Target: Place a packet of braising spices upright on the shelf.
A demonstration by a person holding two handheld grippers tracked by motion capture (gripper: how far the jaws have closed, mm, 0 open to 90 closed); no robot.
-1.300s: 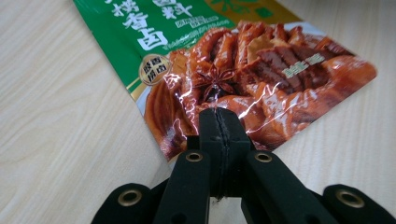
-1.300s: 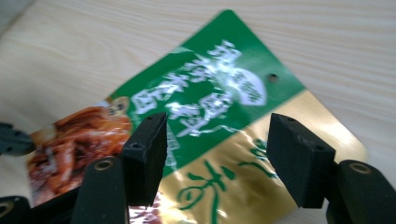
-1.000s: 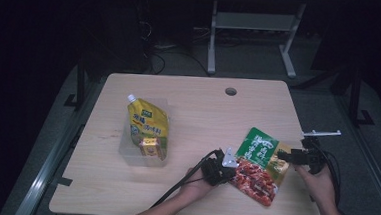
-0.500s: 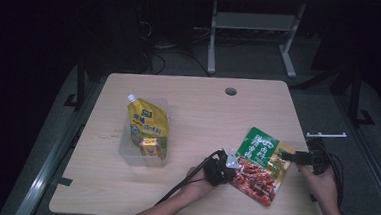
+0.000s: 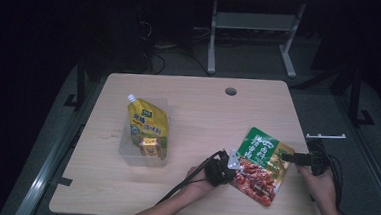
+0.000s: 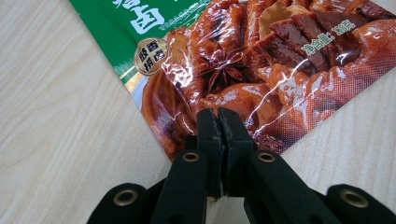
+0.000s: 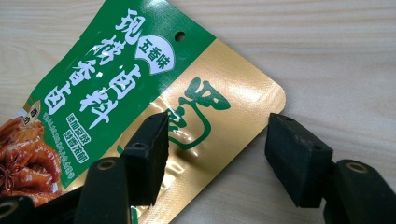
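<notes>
A flat food pouch [image 5: 261,164], green and gold at the top with a red meat picture below, lies on the wooden table [image 5: 203,113] at the front right. My left gripper [image 5: 231,164] is at the pouch's lower left edge. In the left gripper view the left gripper [image 6: 218,114] has its jaws shut side by side, tips over the red part of the pouch [image 6: 243,70]. My right gripper [image 5: 284,156] is at the pouch's gold right corner. There the right gripper [image 7: 217,140] stands open, straddling the corner of the pouch [image 7: 140,88] without touching it.
A yellow spouted pouch [image 5: 147,127] lies in a clear plastic box [image 5: 125,151] on the table's left half. A cable hole [image 5: 230,91] sits near the far edge. The right hand [image 5: 319,183] hovers at the table's right edge. A metal frame [image 5: 253,26] stands behind the table.
The right gripper has let go of the pouch and backed off to the right, now open. The left gripper has shifted slightly left, and the pouch barely moved.
</notes>
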